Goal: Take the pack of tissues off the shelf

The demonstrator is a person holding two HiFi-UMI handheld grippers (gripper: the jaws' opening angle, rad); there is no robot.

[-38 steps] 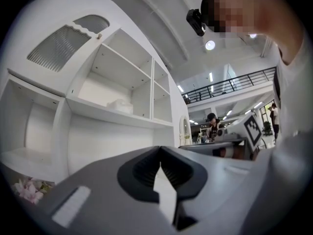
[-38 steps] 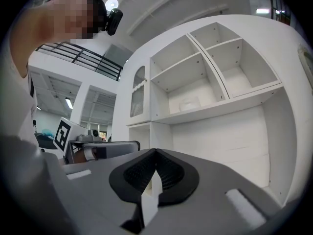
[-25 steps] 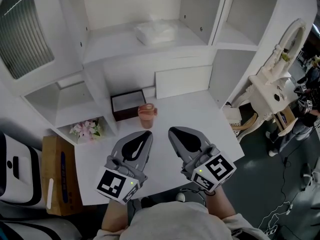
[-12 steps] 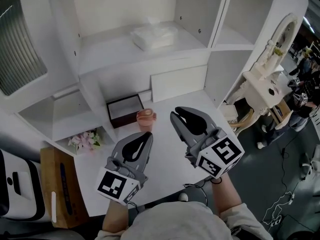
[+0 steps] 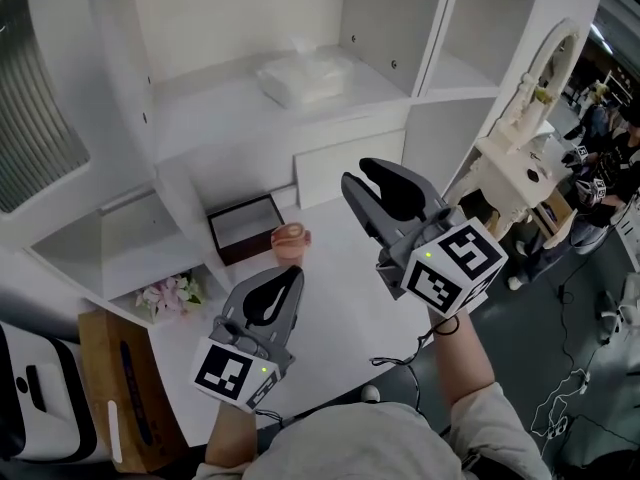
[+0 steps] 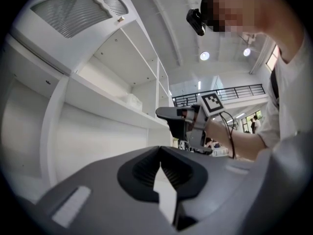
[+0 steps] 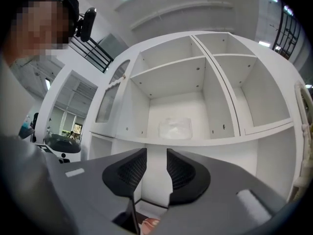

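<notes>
1. The pack of tissues (image 5: pixel 305 76) lies flat on the board of the white shelf (image 5: pixel 200 108). It is in the wide middle compartment, in the right half, clear of the side wall.
2. Its long axis runs side to side, roughly parallel to the shelf's front edge. In the right gripper view one long side faces me.
3. The pack is pale plastic on white paint and looks washed out, so I cannot tell which end has the opening.
4. My right tongs (image 5: pixel 358 173) are held high above the desk (image 5: pixel 340 308), pointing about level at the shelf. Their jaws have just been opening and now stand spread, with nothing between them.
5. In the right gripper view the pack sits just above the gap between the jaws. It is well apart from them and nothing touches it.
6. My left tongs (image 5: pixel 295 271) sit low over the desk, pointing level toward the lower part of the shelf. Their jaws are pressed together at the tips and hold nothing.
7. On the desk, against the shelf's foot, are a dark open box (image 5: pixel 245 226) and a pink cup (image 5: pixel 291 238) just beside it. Both lie between the left tongs and the shelf.
8. A small bunch of flowers (image 5: pixel 170 293) sits in the low compartment on the left.
</notes>
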